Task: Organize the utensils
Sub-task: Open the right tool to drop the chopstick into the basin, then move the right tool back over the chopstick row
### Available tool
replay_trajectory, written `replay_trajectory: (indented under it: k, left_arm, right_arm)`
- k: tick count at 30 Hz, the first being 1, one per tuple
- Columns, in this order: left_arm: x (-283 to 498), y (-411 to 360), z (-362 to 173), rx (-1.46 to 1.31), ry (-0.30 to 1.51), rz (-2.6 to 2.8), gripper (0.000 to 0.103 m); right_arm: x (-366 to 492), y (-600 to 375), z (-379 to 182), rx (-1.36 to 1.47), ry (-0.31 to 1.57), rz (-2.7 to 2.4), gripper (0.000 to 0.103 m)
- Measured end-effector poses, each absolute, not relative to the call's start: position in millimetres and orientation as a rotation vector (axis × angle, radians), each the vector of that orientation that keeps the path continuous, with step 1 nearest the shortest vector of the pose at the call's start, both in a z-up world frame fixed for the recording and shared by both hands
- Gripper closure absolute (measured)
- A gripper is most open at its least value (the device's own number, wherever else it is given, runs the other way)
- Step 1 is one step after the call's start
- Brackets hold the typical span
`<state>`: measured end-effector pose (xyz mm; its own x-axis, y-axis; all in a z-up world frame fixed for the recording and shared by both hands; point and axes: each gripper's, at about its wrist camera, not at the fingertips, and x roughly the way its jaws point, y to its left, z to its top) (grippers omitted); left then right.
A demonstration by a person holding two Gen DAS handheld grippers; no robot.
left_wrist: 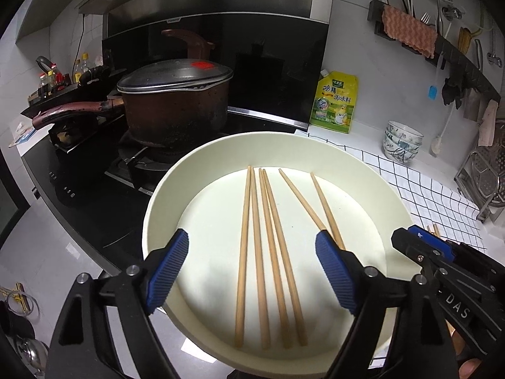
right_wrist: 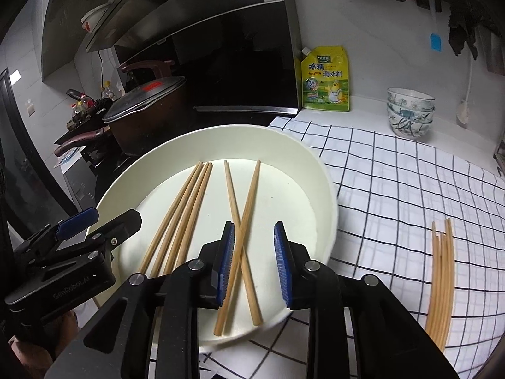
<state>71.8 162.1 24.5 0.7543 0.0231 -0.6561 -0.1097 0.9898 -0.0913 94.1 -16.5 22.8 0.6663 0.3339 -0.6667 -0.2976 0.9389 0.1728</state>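
Note:
A cream round tray (left_wrist: 164,195) (right_wrist: 303,158) holds several wooden chopsticks (left_wrist: 268,252) (right_wrist: 180,214): one group lies side by side, and two more (right_wrist: 243,221) cross each other. My left gripper (left_wrist: 249,268) is open above the tray, its blue pads straddling the side-by-side group without touching. My right gripper (right_wrist: 254,262) is open, its pads on either side of the crossed pair, just above them. The right gripper also shows in the left wrist view (left_wrist: 423,246). A second bundle of chopsticks (right_wrist: 442,278) lies on the checked cloth to the right.
A brown lidded pot (left_wrist: 173,101) sits on the black stove (left_wrist: 79,189) left of the tray. A yellow seasoning pouch (left_wrist: 336,104) and stacked patterned bowls (left_wrist: 401,142) stand at the back wall. A white black-checked cloth (right_wrist: 394,189) covers the counter. Utensils hang on a wall rack (left_wrist: 442,41).

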Motion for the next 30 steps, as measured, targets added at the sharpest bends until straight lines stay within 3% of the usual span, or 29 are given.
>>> replay_trajectory:
  k: [15, 30]
  left_arm:
    - [41.9, 109.0, 42.8, -0.092, 0.677, 0.029, 0.009]
    - [20.5, 11.4, 28.3, -0.062, 0.723, -0.104, 0.008]
  right_arm:
    - [46.8, -83.5, 40.1, 0.04, 0.684, 0.268, 0.056]
    - [22.5, -188.8, 6.2, 0.056, 0.739, 0.123, 0.052]
